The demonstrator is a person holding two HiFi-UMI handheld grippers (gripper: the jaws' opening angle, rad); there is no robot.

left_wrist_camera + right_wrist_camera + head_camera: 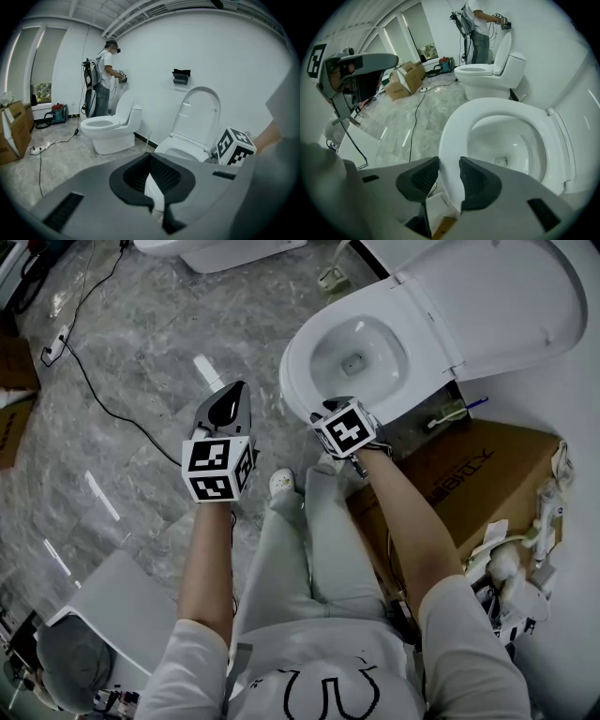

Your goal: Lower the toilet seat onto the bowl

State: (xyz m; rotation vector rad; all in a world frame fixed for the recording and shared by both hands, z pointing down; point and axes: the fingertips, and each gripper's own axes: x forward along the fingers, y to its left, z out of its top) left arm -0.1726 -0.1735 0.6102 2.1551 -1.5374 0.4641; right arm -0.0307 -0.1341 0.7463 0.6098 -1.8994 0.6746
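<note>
The white toilet [356, 357] stands at the upper right of the head view, its lid [506, 296] raised against the wall. The seat ring [459, 117] lies about level over the bowl; whether it rests on the rim I cannot tell. My right gripper [449, 168] is shut on the seat's front edge, one pad on each side; in the head view this right gripper [328, 412] is at the bowl's near rim. My left gripper [225, 397] hangs over the floor left of the bowl, tips together, holding nothing. In its own view the left gripper [150, 158] points toward the toilet [187, 147].
A cardboard box [478, 484] sits right of the toilet by my right arm. A black cable [94, 390] runs over the marble floor. A second toilet [110, 124] stands farther off, with a person [105, 75] at the wall behind it. More boxes [14, 131] stand at the left.
</note>
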